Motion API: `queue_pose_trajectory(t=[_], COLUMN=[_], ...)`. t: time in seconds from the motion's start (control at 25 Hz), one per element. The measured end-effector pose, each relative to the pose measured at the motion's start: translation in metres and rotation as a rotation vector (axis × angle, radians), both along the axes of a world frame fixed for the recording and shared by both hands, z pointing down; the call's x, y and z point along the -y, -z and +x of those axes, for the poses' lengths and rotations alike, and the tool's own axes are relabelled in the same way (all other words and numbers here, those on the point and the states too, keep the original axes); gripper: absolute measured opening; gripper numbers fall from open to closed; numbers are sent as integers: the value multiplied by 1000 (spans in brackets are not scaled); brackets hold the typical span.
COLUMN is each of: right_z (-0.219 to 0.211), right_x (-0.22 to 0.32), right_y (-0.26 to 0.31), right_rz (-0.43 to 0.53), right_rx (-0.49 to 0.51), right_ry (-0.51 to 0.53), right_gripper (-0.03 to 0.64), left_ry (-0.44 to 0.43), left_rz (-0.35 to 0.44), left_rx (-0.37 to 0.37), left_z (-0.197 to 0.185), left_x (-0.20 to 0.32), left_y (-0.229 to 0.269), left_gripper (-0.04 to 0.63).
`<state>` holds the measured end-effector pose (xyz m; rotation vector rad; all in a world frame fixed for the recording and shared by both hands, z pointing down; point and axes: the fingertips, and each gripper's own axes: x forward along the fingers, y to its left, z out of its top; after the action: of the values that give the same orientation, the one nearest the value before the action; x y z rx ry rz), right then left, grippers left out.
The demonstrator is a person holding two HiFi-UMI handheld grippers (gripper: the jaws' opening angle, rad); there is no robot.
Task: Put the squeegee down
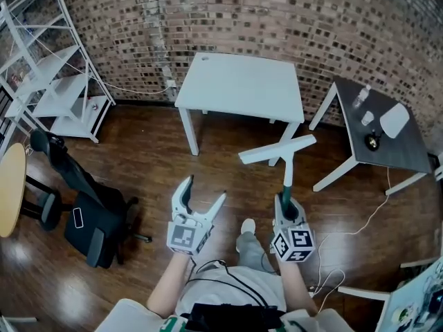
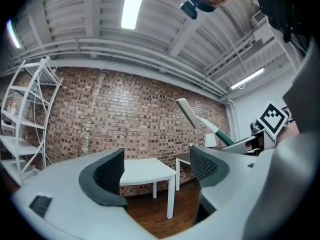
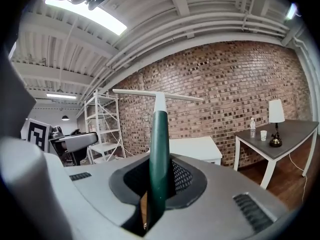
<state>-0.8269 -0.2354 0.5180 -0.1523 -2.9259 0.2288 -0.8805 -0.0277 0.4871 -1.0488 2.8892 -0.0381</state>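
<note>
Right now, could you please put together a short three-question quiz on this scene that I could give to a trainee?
1. True or false: the right gripper is shut on the handle of the squeegee.
2. The fingers of the left gripper are: A) apart with nothing between them; B) shut on a cloth; C) shut on the squeegee.
3. Which table holds the lamp and the bottle?

Key
1. True.
2. A.
3. The dark table, at the right of the head view.
</note>
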Motion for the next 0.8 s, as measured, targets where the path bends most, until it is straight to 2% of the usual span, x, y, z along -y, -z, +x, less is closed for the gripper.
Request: queue_pose_trajectory(t=[0.16, 0.4, 0.64, 0.8], right_z=[-50, -128, -185, -215], right_x=[26, 75, 117, 136], right_y=[-9, -12, -15, -23], right_rz=[-15, -36, -49, -73], right_rx=[-8, -24, -29, -53], right_ry=[26, 61, 99, 97], right_gripper=[66, 66, 65, 66], left_ry=[6, 47, 67, 74], left_rz=[31, 12, 3, -9], left_rx=[-16, 11, 18, 19], left_z=[-47, -119, -171, -200], left_x=[35, 80, 127, 140], left_y=[5, 2, 8, 10], left_gripper=[391, 393, 393, 392])
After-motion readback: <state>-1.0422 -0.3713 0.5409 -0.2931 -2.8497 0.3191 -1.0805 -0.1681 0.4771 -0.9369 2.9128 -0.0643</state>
